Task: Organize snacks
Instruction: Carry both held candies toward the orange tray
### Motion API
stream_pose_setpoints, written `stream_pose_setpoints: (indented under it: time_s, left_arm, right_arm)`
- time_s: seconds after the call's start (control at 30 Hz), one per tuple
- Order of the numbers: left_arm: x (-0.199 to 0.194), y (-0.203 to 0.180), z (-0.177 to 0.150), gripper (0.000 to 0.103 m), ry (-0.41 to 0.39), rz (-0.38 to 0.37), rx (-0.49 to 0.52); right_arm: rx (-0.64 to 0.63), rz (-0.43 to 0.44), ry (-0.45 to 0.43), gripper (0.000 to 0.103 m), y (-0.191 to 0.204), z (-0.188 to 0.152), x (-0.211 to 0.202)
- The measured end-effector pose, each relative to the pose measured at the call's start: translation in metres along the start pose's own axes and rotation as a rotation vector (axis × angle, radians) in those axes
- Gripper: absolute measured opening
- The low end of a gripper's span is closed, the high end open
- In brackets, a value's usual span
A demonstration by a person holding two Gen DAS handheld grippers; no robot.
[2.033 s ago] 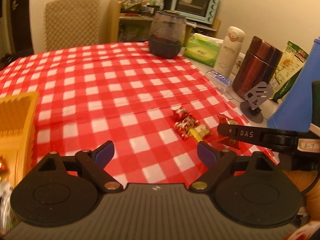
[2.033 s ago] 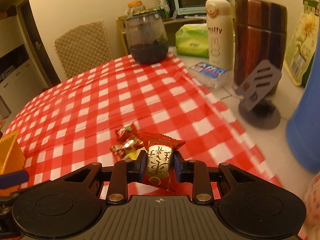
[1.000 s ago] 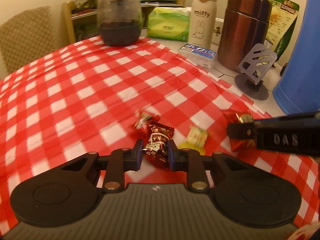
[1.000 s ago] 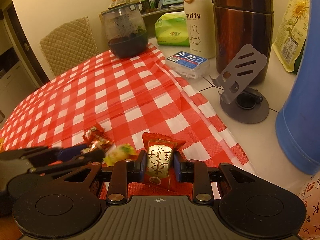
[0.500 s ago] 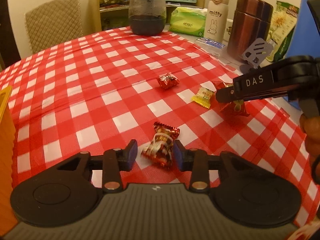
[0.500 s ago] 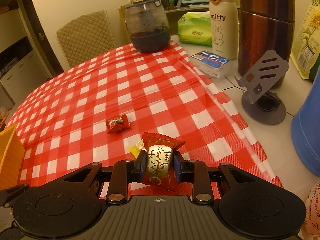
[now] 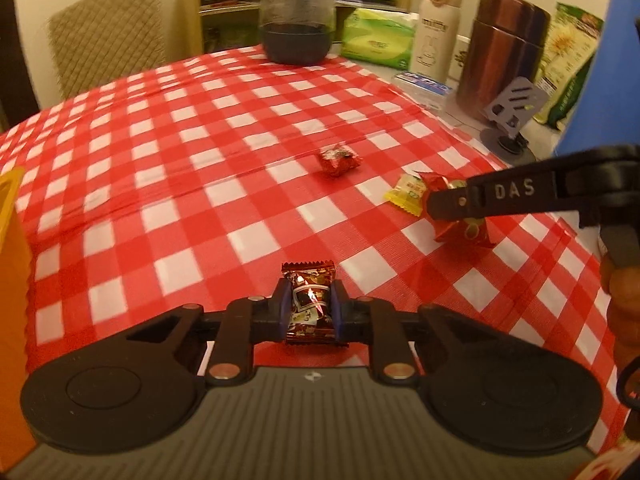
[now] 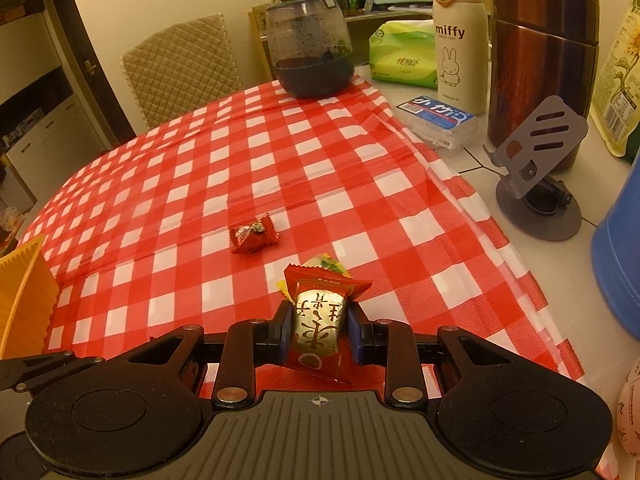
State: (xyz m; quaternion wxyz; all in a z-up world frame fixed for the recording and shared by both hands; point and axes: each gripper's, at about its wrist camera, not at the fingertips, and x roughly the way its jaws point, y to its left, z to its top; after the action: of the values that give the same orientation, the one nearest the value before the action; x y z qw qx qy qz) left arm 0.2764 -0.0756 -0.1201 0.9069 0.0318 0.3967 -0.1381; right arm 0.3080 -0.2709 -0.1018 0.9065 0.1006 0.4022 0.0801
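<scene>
Between the pads of our left tool (image 7: 309, 312) we clamp a dark red sweet (image 7: 310, 305) by its sides, wrapper ends free, so it will not slip while carried. Our right tool (image 8: 318, 328) is likewise clamped on a red sachet (image 8: 318, 320), upright, gold panel facing us; its characters are readable as Chinese script, though we cannot make out their meaning. Each tool holding one snack suggests we mean to carry both at once to the orange tray (image 8: 24, 300), far to the left of both tools.

Ahead of the right tool, a yellow sweet (image 7: 408, 194) lies just behind the sachet, and a red sweet (image 8: 254, 234) sits further ahead to the left, both loose on the checked cloth (image 8: 224, 184) covering the counter (image 8: 472, 176), still to be collected.

Writing: the right tool's arm reads "DAS"; the cream flask (image 8: 460, 36), far ahead to the right, reads "miffy".
</scene>
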Motion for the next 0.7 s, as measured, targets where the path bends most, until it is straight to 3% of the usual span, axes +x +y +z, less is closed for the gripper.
stream_pose_setpoints:
  time_s: [0.23,0.7]
  left_arm:
    - [-0.033,0.009,-0.011,0.018,0.001,0.022,-0.078]
    - [-0.122,0.024,-0.041,0.018,-0.040,0.035,-0.176]
  right_arm:
    - [-0.021,-0.008,-0.017,0.029,0.011,-0.011,-0.018]
    - [-0.012,0.013,-0.005,0.029,0.054,-0.072,-0.090]
